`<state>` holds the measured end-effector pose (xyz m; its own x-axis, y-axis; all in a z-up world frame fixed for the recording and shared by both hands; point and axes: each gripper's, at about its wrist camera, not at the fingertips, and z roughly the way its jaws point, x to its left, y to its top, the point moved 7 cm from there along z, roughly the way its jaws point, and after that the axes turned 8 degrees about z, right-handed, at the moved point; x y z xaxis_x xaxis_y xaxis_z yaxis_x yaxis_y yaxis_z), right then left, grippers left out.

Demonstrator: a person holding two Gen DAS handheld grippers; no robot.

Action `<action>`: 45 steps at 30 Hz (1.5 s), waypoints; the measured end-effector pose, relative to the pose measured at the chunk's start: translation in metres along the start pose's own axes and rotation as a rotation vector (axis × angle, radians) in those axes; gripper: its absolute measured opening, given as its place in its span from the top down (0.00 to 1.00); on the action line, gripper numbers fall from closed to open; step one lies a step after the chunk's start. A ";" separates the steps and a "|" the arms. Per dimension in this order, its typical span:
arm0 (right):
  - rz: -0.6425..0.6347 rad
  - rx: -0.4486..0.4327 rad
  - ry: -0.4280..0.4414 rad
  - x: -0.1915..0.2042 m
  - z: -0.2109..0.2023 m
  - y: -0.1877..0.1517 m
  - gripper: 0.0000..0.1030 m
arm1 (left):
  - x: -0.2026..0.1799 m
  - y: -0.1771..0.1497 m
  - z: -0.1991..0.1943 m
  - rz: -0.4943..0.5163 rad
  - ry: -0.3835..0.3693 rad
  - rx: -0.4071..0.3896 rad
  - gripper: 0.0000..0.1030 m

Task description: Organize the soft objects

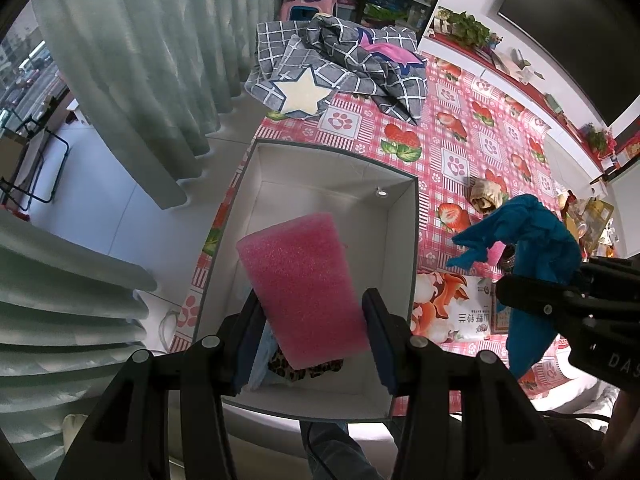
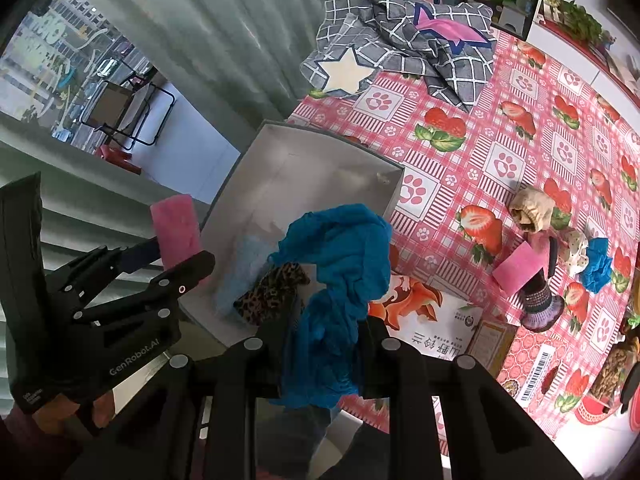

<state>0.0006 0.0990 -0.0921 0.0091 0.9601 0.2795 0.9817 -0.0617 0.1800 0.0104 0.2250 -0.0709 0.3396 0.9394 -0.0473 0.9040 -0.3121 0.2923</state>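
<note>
Clamped in the left gripper (image 1: 312,320), the pink sponge (image 1: 302,284) hangs over the white box (image 1: 400,240) at the table's near edge, while the right gripper (image 2: 320,344) pinches a dangling blue cloth (image 2: 340,264) that could drape outside the box's rim.

The box (image 1: 402,240) sits at the table's (image 1: 460,128) near-left edge, bedding (image 1: 360,64) probably behind.

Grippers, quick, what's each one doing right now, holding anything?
Left claw: closed on the pink sponge, above the white box.
Right claw: closed on the blue cloth.
</note>
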 end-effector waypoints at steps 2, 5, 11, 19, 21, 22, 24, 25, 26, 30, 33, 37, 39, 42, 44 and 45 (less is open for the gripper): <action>0.000 0.001 -0.001 0.000 0.000 0.001 0.77 | 0.000 0.000 0.002 0.002 -0.001 0.002 0.49; -0.003 0.002 0.000 0.001 0.000 0.001 0.77 | 0.000 0.000 0.003 0.001 -0.001 0.003 0.49; -0.004 0.007 -0.001 -0.001 0.004 0.003 0.77 | 0.002 0.001 0.008 -0.003 -0.006 0.013 0.49; 0.000 0.013 -0.004 0.000 0.008 0.008 0.77 | 0.003 0.002 0.008 -0.005 -0.006 0.015 0.49; 0.000 0.015 -0.004 0.000 0.009 0.008 0.77 | 0.003 0.002 0.008 -0.006 -0.006 0.015 0.49; 0.000 0.015 -0.004 0.000 0.009 0.008 0.77 | 0.003 0.001 0.009 -0.006 -0.008 0.017 0.49; 0.001 0.019 -0.005 0.000 0.010 0.009 0.77 | 0.003 0.002 0.010 -0.007 -0.008 0.019 0.49; 0.001 0.022 -0.005 -0.001 0.012 0.010 0.77 | 0.003 0.001 0.011 -0.008 -0.008 0.022 0.49; 0.000 0.024 -0.004 -0.001 0.012 0.009 0.77 | 0.003 -0.001 0.012 -0.008 -0.009 0.024 0.49; 0.000 0.035 -0.003 0.000 0.016 0.012 0.77 | 0.002 0.000 0.017 -0.007 -0.009 0.033 0.49; 0.004 0.040 0.000 -0.001 0.019 0.013 0.77 | 0.002 0.003 0.019 -0.006 -0.009 0.042 0.49; 0.015 0.049 0.006 -0.002 0.022 0.014 0.77 | 0.002 0.003 0.021 -0.004 -0.012 0.051 0.49; 0.021 0.054 0.008 -0.002 0.024 0.015 0.77 | 0.003 0.005 0.022 -0.005 -0.013 0.056 0.49; 0.022 0.054 0.008 -0.001 0.027 0.018 0.77 | 0.004 0.006 0.023 -0.007 -0.009 0.057 0.49; 0.022 0.055 0.008 0.000 0.029 0.020 0.77 | 0.006 0.006 0.026 -0.011 -0.007 0.064 0.49; 0.022 0.057 0.008 0.001 0.030 0.021 0.77 | 0.005 0.005 0.027 -0.012 -0.006 0.068 0.49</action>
<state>0.0268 0.1072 -0.1167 0.0296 0.9564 0.2905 0.9905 -0.0670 0.1197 0.0237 0.2247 -0.0954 0.3302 0.9422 -0.0566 0.9234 -0.3100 0.2262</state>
